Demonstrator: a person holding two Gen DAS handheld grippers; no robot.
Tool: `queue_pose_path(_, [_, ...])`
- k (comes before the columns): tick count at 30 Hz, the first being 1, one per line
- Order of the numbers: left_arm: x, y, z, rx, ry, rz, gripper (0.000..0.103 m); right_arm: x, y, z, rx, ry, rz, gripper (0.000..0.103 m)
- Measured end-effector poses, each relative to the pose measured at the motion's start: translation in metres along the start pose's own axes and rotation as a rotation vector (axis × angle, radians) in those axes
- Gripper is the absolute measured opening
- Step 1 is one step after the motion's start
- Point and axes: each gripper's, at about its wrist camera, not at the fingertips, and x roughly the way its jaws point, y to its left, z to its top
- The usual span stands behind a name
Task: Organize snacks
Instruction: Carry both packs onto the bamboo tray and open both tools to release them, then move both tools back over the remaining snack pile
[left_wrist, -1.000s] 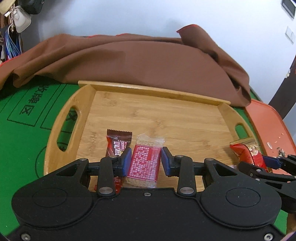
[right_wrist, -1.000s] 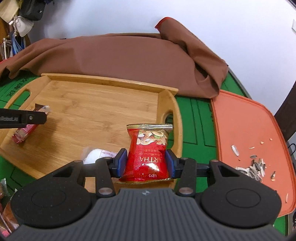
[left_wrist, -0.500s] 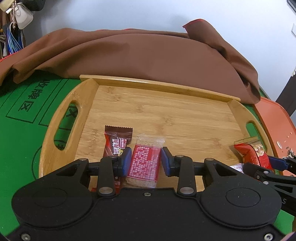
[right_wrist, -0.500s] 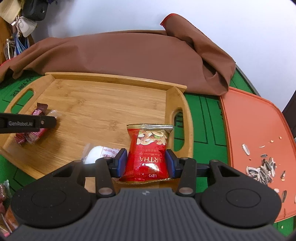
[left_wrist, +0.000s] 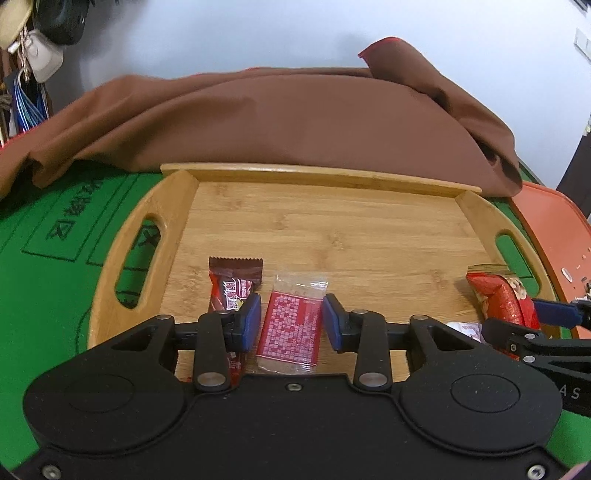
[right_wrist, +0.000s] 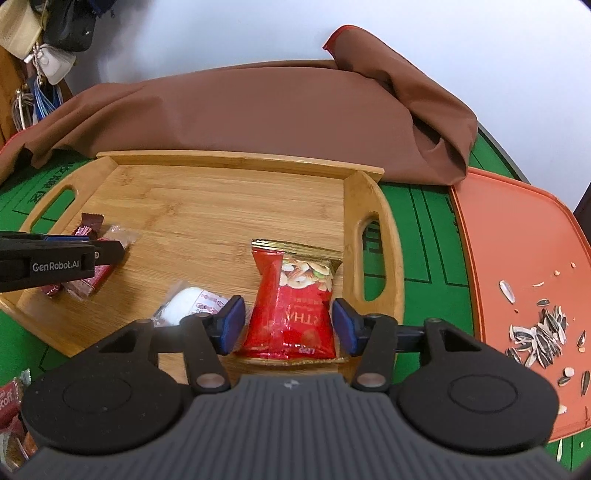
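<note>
On the bamboo handled tray (left_wrist: 325, 173) I'm opening both jaws, left gripper (left_wrist: 291, 323) freeing the red-labelled clear biscuit packet (left_wrist: 290, 328), right gripper (right_wrist: 288, 325) the red foil nut bag (right_wrist: 295, 306); wrapped snacks (right_wrist: 9, 402) off-tray remain.

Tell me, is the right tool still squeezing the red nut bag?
Apart. The right wrist view shows wood either side of the red nut bag; the right tool is opening.

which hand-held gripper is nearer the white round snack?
Right. The right hand-held gripper sits just beside the white round snack, straddling the red nut bag; the left hand-held gripper is farther along the tray.
</note>
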Motion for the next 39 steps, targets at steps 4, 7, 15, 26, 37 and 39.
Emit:
queue_pose_path(4, [-0.012,-0.001,-0.002,0.012,-0.015,-0.019,0.054,-0.009,-0.003,-0.001,0.015,-0.011,0.004,0.081])
queue_pose_path(7, [-0.024,0.000,-0.007,0.038,-0.035,-0.016,0.066,-0.018,-0.006,-0.004,0.020,-0.023,0.005,0.085])
queue_pose_path(15, [-0.063,0.003,-0.037,0.093,-0.076,-0.054,0.084,-0.051,-0.004,-0.027,-0.012,-0.061,0.025,0.090])
queue_pose_path(26, [-0.111,0.012,-0.089,0.120,-0.119,-0.079,0.092,-0.092,0.007,-0.071,-0.031,-0.098,0.099,0.092])
queue_pose_path(37, [-0.140,0.024,-0.140,0.141,-0.118,-0.081,0.093,-0.121,0.014,-0.117,-0.028,-0.104,0.158,0.092])
queue_pose_path(39, [-0.146,0.025,-0.148,0.147,-0.122,-0.076,0.093,-0.124,0.013,-0.122,-0.023,-0.097,0.169,0.092])
